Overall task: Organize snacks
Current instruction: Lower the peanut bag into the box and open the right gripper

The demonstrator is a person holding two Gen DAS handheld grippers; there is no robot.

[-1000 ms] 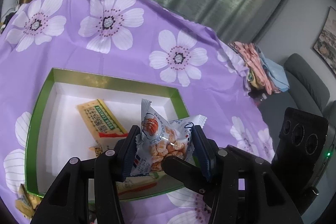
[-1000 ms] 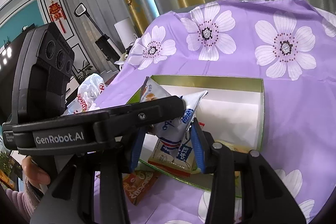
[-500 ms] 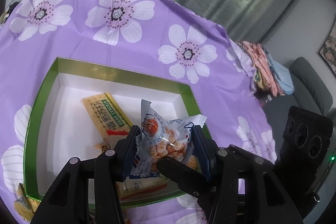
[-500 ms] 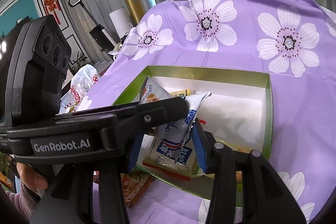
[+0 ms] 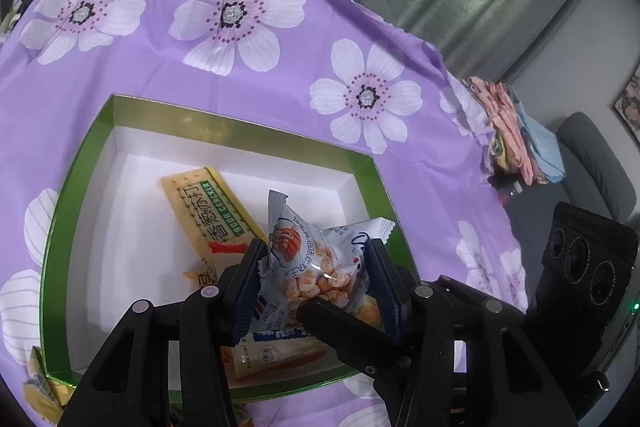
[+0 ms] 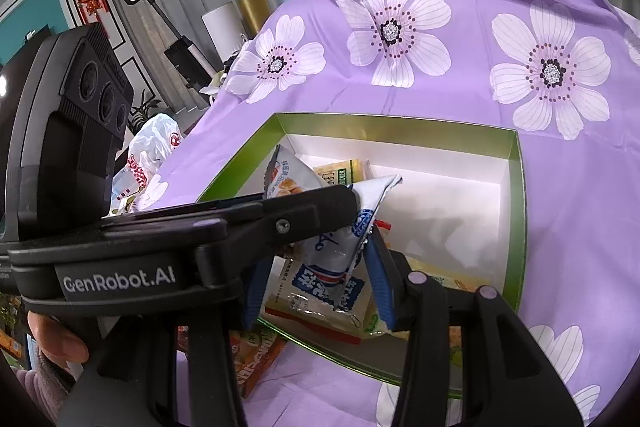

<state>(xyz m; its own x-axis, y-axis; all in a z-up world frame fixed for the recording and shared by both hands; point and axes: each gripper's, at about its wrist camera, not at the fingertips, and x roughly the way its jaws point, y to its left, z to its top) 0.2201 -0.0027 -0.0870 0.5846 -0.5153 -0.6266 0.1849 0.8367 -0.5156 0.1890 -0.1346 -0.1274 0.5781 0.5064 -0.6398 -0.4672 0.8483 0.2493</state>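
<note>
Both claws clamp one snack bag [image 5: 316,267] over the green box [image 5: 240,121]: left claw [image 5: 316,283] and right claw [image 6: 316,267] squeeze its sides. Cracker pkts [image 5: 208,203] already inside box; orange pkt [image 6: 256,359] just outside its near wall left to do

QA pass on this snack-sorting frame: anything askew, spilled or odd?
Both grippers, left gripper and right gripper, clamp the same snack packet above the green-rimmed box. A soda cracker pack lies diagonal inside. Nothing spilled or torn.
</note>
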